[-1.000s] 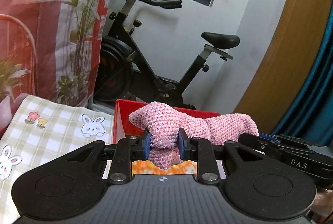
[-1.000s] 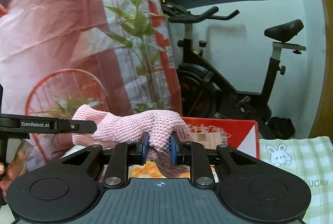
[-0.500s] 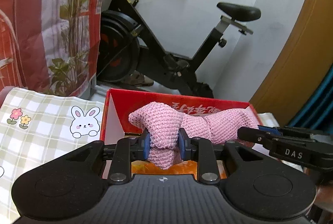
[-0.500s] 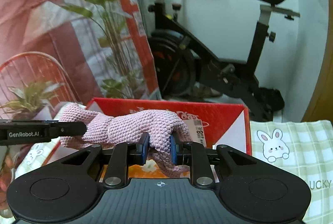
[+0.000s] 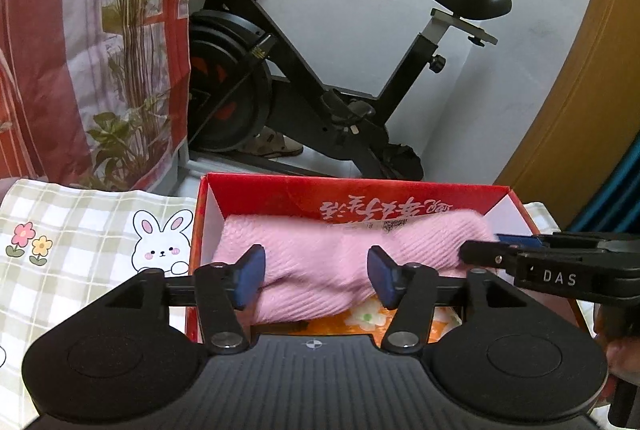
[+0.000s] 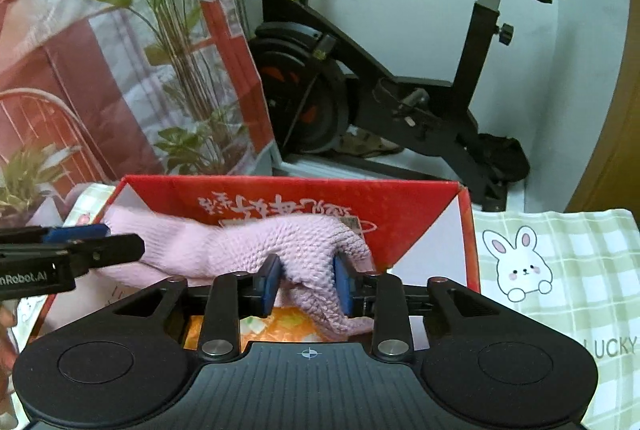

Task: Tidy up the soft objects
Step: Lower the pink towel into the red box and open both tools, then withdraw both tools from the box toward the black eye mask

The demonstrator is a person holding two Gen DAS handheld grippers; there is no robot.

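A pink knitted cloth (image 5: 320, 262) lies stretched across the inside of a red cardboard box (image 5: 360, 186). My left gripper (image 5: 316, 276) is open, its blue pads on either side of the cloth's left end. My right gripper (image 6: 306, 284) is partly open, its pads still touching a bunched fold of the cloth's (image 6: 296, 250) right end over the box (image 6: 280, 190). An orange flowered fabric (image 6: 288, 326) lies under the cloth in the box. Each gripper shows at the edge of the other's view.
The box stands on a green checked tablecloth with bunny prints (image 5: 100, 238). A black exercise bike (image 5: 320, 78) stands behind the box against a white wall. A red patterned curtain with plants (image 6: 100, 50) hangs on the left.
Both grippers have lowered the pink cloth into the red box. My left gripper has opened wide and let go. My right gripper has loosened its hold.
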